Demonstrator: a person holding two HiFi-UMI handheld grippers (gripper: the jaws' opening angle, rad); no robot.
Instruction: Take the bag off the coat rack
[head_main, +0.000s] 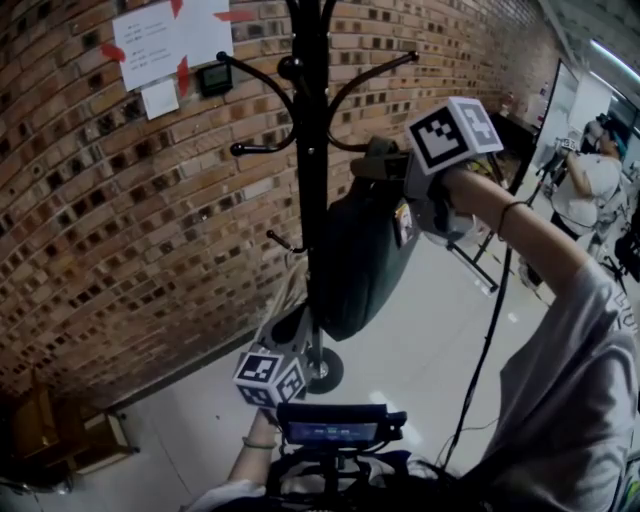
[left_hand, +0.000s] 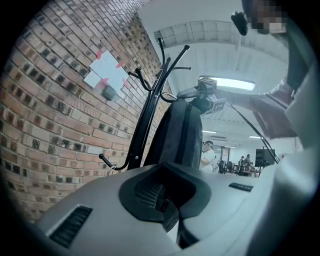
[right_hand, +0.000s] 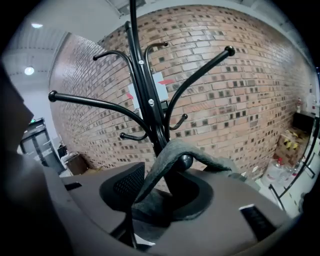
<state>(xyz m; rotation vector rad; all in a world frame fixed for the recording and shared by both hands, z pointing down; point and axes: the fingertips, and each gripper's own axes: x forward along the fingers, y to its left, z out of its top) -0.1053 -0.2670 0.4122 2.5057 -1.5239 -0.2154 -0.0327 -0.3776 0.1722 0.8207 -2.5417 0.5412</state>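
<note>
Right gripper view: right tool clamps bag strap.

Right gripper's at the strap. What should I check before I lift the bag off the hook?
1. Right gripper shut on the strap: ok.
2. Strap free of the hook: not ok, it loops over the hook's ball end.
3. Bag hanging free beside the coat rack: ok.
4. Left gripper out of the way: ok, it is low, jaws together, nothing between them.
5. Upward lift path clear of the upper hooks: cannot tell.
</note>
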